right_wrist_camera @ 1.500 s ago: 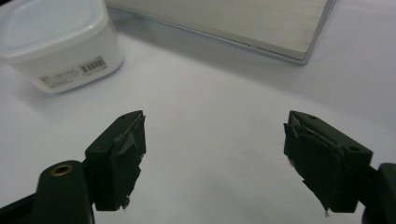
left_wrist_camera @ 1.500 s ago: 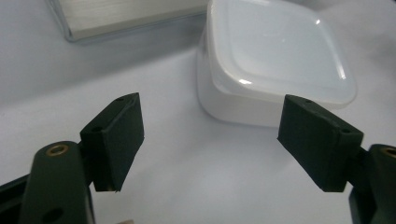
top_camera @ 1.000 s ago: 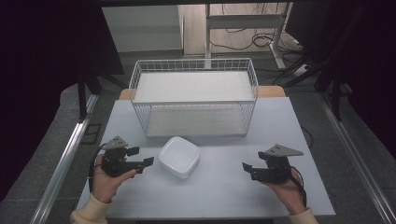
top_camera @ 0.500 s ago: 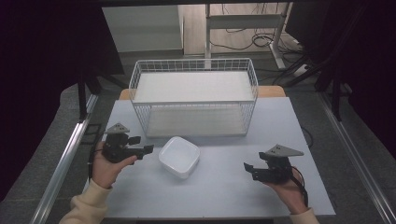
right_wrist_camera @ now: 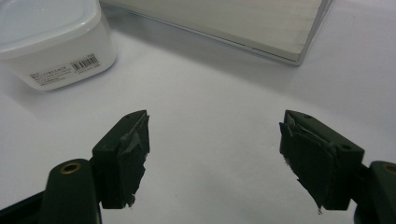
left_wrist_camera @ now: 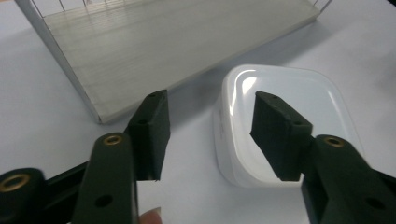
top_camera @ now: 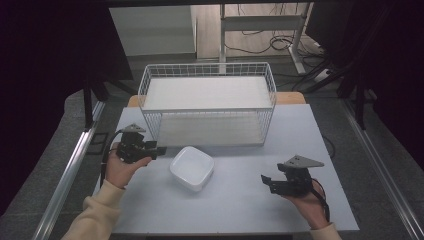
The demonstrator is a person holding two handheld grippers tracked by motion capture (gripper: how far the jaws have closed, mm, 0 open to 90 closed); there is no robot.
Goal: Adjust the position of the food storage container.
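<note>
- White plastic, glossy and thin-walled: the container (top_camera: pixel 192 168) looks light and stiff, probably slippery on its smooth sides, and likely to skid on the table (top_camera: pixel 235 210) if nudged.
- Best hold seems to be across the near rim wall, one pad inside and one outside.
- It is a rounded-square tub, lying between the two hands, just in front of the wire basket (top_camera: pixel 207 107); a barcode label sits on one side.
- Left gripper (left_wrist_camera: pixel 210 135) has just been closing; its jaws straddle the rim corner, not yet pressing on it.
- Right gripper (right_wrist_camera: pixel 215 158) rests well apart from the tub, jaws spread, nothing between them.
</note>
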